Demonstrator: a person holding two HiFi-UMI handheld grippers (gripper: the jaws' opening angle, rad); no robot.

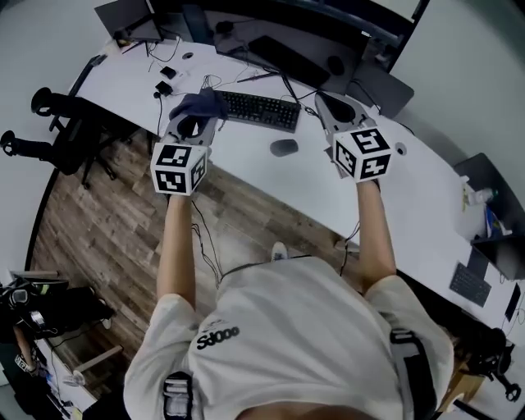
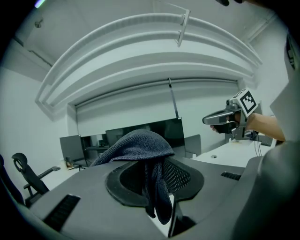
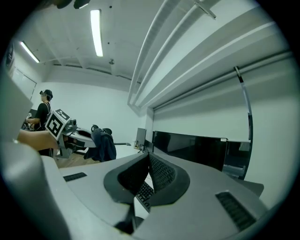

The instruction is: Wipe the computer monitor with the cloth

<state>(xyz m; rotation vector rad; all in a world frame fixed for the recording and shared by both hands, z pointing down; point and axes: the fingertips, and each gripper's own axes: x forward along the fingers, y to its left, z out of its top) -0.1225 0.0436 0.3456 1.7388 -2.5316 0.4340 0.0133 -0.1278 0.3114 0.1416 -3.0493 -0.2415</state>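
Dark blue knitted cloth [image 2: 138, 145] clamped in left gripper [image 2: 157, 180]; right gripper [image 3: 149, 164] closed, empty
Risk: wide black monitor [image 3: 197, 149] scraped by jaw tips if cloth is shifted

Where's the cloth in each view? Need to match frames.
Head view: cloth upper left of centre, at the tip of the left gripper, by the left end of the keyboard.
Left gripper view: cloth dead centre, draped over the jaws, which are shut on it.
Right gripper view: cloth left of centre, hanging from the left gripper.
Shared landmark: the black monitor.
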